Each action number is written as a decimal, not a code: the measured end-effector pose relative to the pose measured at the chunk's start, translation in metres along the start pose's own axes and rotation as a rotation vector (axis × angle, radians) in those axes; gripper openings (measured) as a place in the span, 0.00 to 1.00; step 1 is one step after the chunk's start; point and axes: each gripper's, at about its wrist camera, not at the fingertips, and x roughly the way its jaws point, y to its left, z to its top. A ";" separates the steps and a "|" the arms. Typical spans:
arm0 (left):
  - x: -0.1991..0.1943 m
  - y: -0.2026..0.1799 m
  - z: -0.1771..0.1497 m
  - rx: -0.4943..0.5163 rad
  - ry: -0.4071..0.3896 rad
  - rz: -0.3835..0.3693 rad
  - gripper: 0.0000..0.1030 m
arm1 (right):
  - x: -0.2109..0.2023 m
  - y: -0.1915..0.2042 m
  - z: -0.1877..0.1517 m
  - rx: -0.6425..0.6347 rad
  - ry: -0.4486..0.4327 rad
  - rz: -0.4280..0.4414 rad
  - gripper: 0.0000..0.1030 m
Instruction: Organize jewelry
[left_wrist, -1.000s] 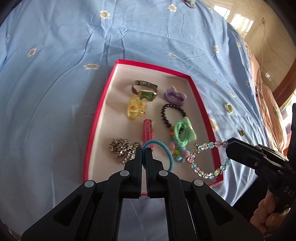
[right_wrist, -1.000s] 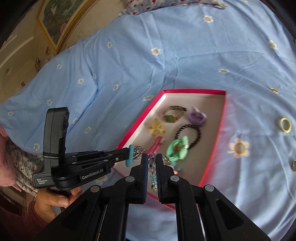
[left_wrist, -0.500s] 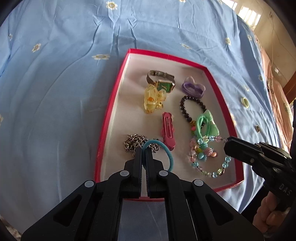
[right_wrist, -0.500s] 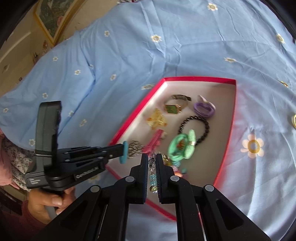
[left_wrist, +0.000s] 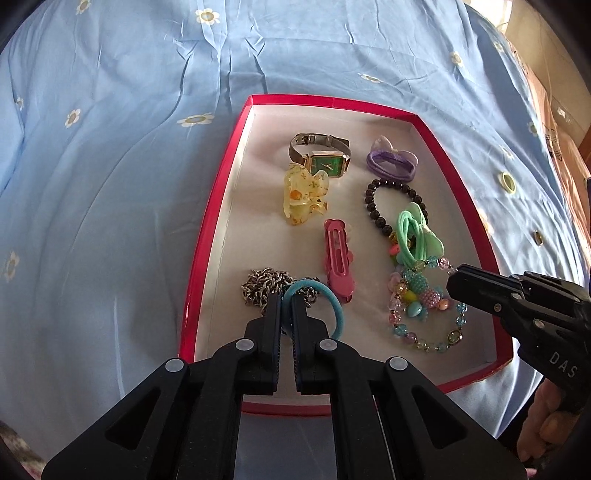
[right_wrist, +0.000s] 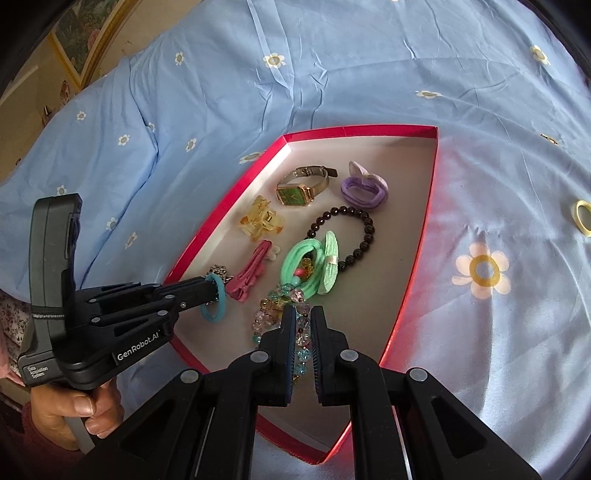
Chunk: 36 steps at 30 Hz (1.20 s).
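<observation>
Hair tie (left_wrist: 325, 302), teal, soft, light, pinched on its band by left gripper (left_wrist: 286, 301) over tray (left_wrist: 207, 236) near edge; beaded bracelet (left_wrist: 428, 314), limp, slippery, pinched by right gripper (right_wrist: 303, 314).

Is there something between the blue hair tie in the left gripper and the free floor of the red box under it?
Partly. The blue hair tie in the left gripper hangs over the silver chain. The pink clip lies close on its right. Bare floor of the red box shows nearer the front wall.
</observation>
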 end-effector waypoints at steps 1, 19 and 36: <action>0.000 0.000 0.000 0.002 0.000 0.002 0.04 | 0.001 0.000 0.000 0.002 0.001 0.000 0.08; 0.005 0.001 0.000 -0.006 0.015 -0.002 0.13 | 0.009 0.000 0.002 -0.009 0.009 -0.014 0.09; -0.008 0.002 -0.003 -0.021 -0.005 0.004 0.39 | -0.005 0.001 0.003 -0.001 -0.017 -0.007 0.36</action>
